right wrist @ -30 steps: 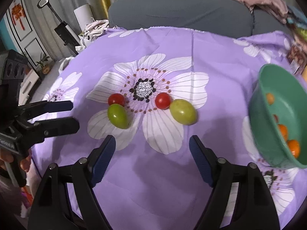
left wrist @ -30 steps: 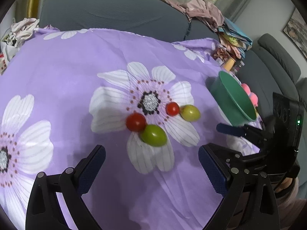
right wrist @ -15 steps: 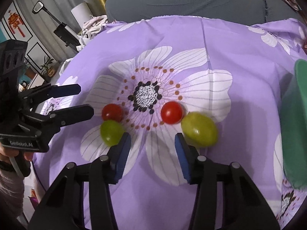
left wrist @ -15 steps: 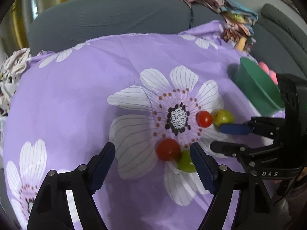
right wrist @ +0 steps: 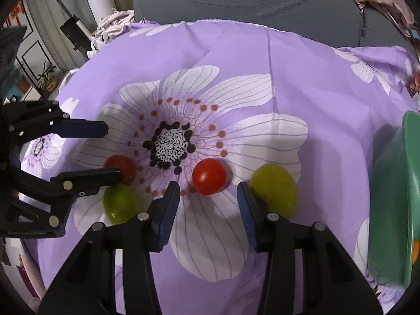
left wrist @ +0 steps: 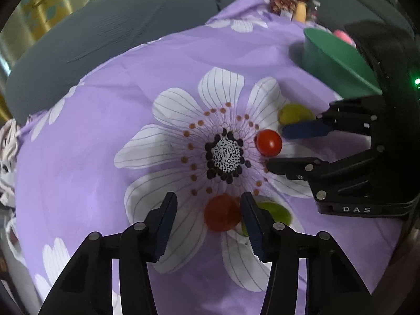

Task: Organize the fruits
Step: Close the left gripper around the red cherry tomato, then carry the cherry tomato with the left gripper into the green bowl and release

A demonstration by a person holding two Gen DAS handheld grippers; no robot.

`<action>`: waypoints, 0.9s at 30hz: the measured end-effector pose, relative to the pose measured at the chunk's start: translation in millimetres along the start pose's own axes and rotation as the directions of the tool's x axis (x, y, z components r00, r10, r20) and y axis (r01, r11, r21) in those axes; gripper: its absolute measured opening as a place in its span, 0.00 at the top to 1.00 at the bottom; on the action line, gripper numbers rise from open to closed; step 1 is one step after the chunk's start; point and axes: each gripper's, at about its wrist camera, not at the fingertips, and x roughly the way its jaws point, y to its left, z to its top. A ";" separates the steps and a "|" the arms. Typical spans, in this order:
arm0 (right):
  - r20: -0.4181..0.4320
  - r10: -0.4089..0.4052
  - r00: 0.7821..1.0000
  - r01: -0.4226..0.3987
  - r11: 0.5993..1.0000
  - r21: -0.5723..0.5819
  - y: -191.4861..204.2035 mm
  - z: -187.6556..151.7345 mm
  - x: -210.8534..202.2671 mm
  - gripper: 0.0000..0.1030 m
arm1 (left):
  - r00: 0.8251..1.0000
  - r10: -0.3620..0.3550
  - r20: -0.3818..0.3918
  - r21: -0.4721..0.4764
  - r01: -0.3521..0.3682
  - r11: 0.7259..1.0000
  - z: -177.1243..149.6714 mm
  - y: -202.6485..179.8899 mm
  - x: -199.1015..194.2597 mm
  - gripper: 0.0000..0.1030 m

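Observation:
Several small tomatoes lie on a purple flowered cloth (left wrist: pixel 105 136). In the left wrist view my left gripper (left wrist: pixel 208 204) straddles a red tomato (left wrist: pixel 221 212); its jaws are closing, the right pad is at the fruit and a gap remains on the left. A green tomato (left wrist: pixel 275 211) sits just behind that right finger. In the right wrist view my right gripper (right wrist: pixel 207 194) has a second red tomato (right wrist: pixel 209 176) between its fingertips, jaws closing, pads clear of it. A yellow-green tomato (right wrist: pixel 274 190) lies beside its right finger.
A green bowl (right wrist: pixel 388 197) with orange fruit inside stands at the right edge, also seen in the left wrist view as the green bowl (left wrist: pixel 330 57). A grey sofa (right wrist: pixel 249 2) with piled clothes runs behind the cloth. The two grippers work close together.
Both grippers have come down and forward over the tomatoes and their jaws have narrowed. The left gripper has rolled and now straddles the left red tomato; the right one frames the other.

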 end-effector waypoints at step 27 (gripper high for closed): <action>0.072 0.044 0.996 -0.044 0.999 0.000 -0.7 4.6 -12.4 0.73 | 0.993 -0.114 0.025 -0.169 0.117 0.979 -11.9 9.6 1.0 0.68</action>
